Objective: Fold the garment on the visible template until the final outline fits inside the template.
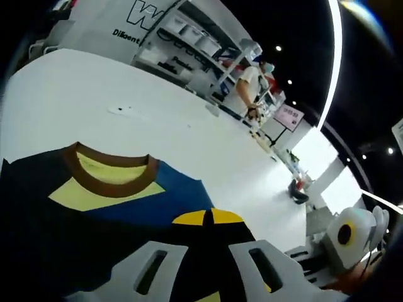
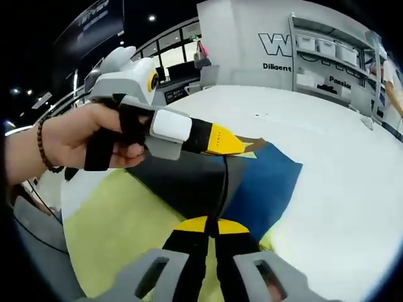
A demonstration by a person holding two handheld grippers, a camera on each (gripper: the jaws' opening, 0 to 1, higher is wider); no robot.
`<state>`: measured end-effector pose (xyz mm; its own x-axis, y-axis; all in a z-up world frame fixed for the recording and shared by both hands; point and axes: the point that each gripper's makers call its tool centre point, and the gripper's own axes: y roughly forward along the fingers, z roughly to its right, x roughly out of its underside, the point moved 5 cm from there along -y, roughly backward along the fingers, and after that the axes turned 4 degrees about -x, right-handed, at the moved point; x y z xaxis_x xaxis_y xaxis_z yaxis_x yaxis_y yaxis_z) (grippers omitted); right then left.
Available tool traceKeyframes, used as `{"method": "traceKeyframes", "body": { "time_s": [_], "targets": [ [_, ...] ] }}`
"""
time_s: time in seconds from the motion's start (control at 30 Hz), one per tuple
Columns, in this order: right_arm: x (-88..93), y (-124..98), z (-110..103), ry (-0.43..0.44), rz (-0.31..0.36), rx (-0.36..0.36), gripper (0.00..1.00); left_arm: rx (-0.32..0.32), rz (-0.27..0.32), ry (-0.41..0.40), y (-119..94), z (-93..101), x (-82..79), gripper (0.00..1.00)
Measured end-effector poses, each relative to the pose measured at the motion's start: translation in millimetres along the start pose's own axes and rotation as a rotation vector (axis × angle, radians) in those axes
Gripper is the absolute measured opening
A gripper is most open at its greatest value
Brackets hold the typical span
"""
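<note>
While garment (image 1: 126, 207) lies collar away, both hand-held grippers, left (image 1: 206, 218), right (image 2: 211, 225), pinch its fabric closed.

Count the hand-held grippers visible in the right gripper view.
2. The right hand-held gripper rises from the bottom edge, jaws closed over the garment. The left hand-held gripper, held by a hand, enters from the left.
</note>
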<state>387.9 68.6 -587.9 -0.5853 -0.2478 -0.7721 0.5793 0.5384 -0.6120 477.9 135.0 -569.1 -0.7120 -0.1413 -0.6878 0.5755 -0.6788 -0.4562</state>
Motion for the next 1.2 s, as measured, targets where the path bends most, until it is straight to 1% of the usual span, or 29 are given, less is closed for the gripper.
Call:
{"method": "traceKeyframes", "body": {
  "time_s": [0.17,0.3,0.33,0.37,0.4,0.43,0.47,0.53,0.6,0.67,0.7,0.73,0.77,0.87,0.93,0.97,1.03,1.1,1.2],
  "targets": [
    [2.3,-1.3,3.0,-0.01,-0.013,0.019,0.0,-0.001,0.004,0.033,0.0,-1.6,-2.1,0.0],
    [4.7,-5.2,8.4,-0.002,-0.011,0.037,0.01,0.0,0.01,0.062,-6.0,-2.2,-4.5,0.0],
    [5.6,-6.9,11.1,0.001,-0.014,0.052,0.01,-0.002,0.01,0.07,-8.5,-1.4,-4.1,0.0],
    [6.1,-8.2,13.2,0.002,-0.016,0.064,0.01,-0.019,0.018,0.08,-12.2,-2.5,-5.4,0.0],
    [6.3,-10.7,16.1,0.002,-0.015,0.082,0.01,-0.034,0.033,0.12,-14.9,-4.3,-7.6,0.0],
    [6.5,-13.4,18.1,0.015,-0.018,0.097,0.03,-0.028,0.038,0.168,-17.5,-3.7,-8.5,0.0],
    [6.5,-14.3,18.6,0.018,-0.019,0.1,0.05,-0.018,0.03,0.204,-21.9,-2.4,-7.5,0.0],
    [2.3,-19.2,19.7,0.011,0.001,0.116,0.12,-0.015,0.029,0.181,-30.3,-4.3,-7.4,0.0],
    [-0.8,-22.6,19.2,0.001,0.009,0.127,0.17,-0.015,0.044,0.173,-39.4,-5.4,-8.3,0.0],
    [-5.5,-25.8,17.2,-0.015,0.03,0.126,0.18,-0.03,0.062,0.184,-51.1,-6.2,-9.4,0.0],
    [-7.1,-26.8,16.1,-0.021,0.036,0.124,0.18,-0.03,0.065,0.208,-58.2,-5.2,-9.3,0.0],
    [-8.4,-27.5,14.6,-0.032,0.04,0.119,0.18,-0.033,0.075,0.215,-63.1,-4.1,-9.5,0.01],
    [-9.8,-27.6,13.4,-0.037,0.042,0.115,0.18,-0.03,0.094,0.22,-70.2,-2.8,-10.2,0.02],
    [-12.0,-27.8,10.1,-0.053,0.043,0.11,0.19,-0.03,0.105,0.221,-83.4,-2.9,-8.4,0.02],
    [-13.9,-28.7,8.6,-0.068,0.05,0.113,0.19,-0.05,0.092,0.296,-91.2,-6.4,-5.5,0.04],
    [-14.4,-28.9,8.6,-0.068,0.052,0.112,0.19,-0.05,0.099,0.335,-94.8,-6.4,-4.8,0.06],
    [-15.5,-29.5,9.0,-0.074,0.055,0.12,0.23,-0.04,0.095,0.323,-100.7,-6.1,-1.0,0.08],
    [-16.4,-30.4,9.1,-0.085,0.059,0.12,0.23,-0.033,0.096,0.318,-105.5,-7.1,1.2,0.1],
    [-16.3,-31.9,8.4,-0.092,0.059,0.116,0.23,-0.031,0.105,0.34,-113.1,-9.4,4.6,0.16]
  ]
}}
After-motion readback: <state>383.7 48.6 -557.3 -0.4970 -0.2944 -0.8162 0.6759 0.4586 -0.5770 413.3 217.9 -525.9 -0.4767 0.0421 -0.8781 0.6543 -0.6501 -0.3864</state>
